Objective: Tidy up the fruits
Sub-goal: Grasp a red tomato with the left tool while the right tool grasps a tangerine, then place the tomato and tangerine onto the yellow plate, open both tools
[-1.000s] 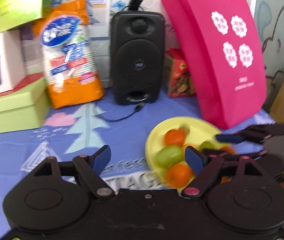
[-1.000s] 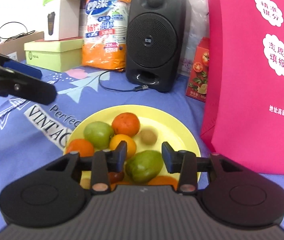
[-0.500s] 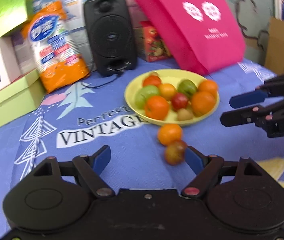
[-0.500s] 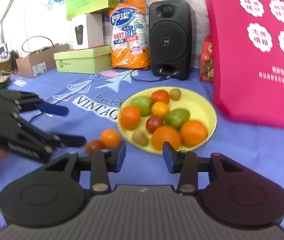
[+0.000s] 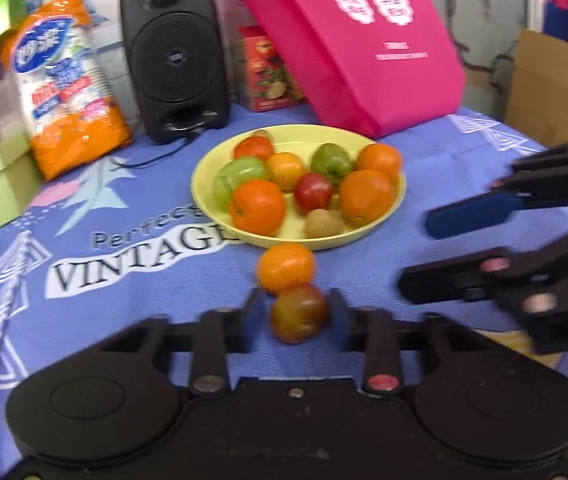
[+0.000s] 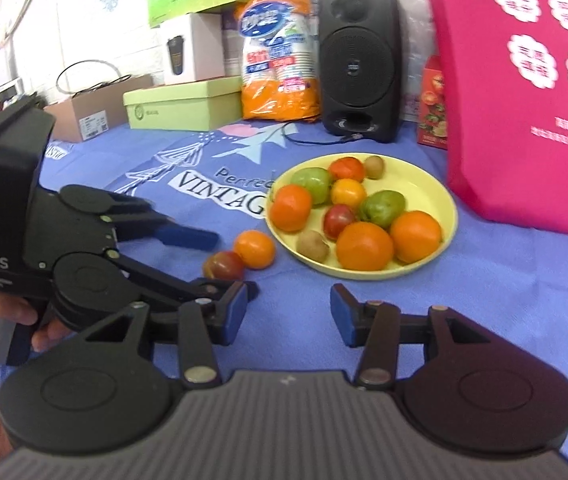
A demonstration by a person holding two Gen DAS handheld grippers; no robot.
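Left gripper (image 5: 295,314) is straddling the reddish tomato (image 5: 299,313) just before the plate (image 5: 397,204), jaws spread; it should be squeezing gently. Right gripper (image 6: 289,312) is hovering spread, holding nothing.

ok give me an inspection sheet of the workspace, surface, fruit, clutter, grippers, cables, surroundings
Surface: blue printed tablecloth.
Job's things: yellow plate holding several fruits; orange and reddish tomato on the cloth beside it.
Clutter: black speaker, pink bag, orange cup pack, green box, red carton.
Grippers: left gripper around the tomato, contact unclear; right gripper open, empty.
Cables: speaker cable on the cloth.
Surroundings: cardboard box at the table edge.
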